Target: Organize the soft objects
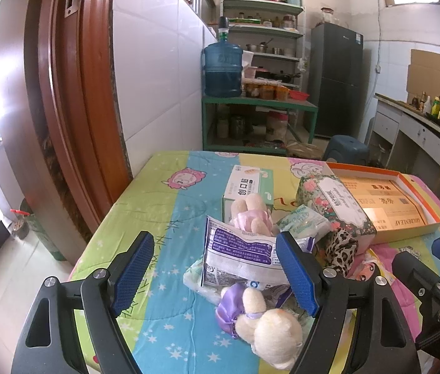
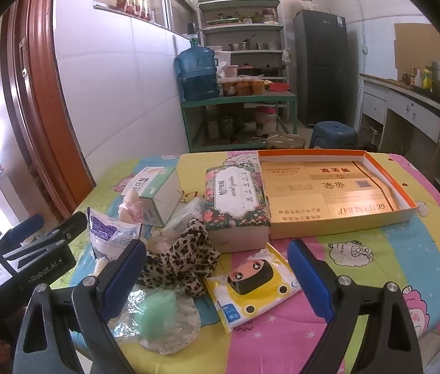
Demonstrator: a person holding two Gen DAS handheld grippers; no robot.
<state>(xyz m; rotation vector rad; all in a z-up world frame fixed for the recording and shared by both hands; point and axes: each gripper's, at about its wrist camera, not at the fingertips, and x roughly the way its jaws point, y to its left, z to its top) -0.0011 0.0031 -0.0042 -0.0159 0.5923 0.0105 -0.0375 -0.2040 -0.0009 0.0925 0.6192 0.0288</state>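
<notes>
home kitchen | fridge (image 2: pixel 319 65) | pot shelves (image 2: pixel 244 31) | water jug (image 1: pixel 223 70)

We hold our left black two-finger gripper with blue ribbed pads (image 1: pixel 216 272) low in the frame of its own wrist view, jaws spread wide apart and gripping nothing. It also shows at the left edge of the right wrist view, angled inward. Our right black two-finger gripper with blue pads (image 2: pixel 218 275) likewise fills the bottom of its own view, jaws wide and empty; its tip shows at the left view's right edge.
</notes>
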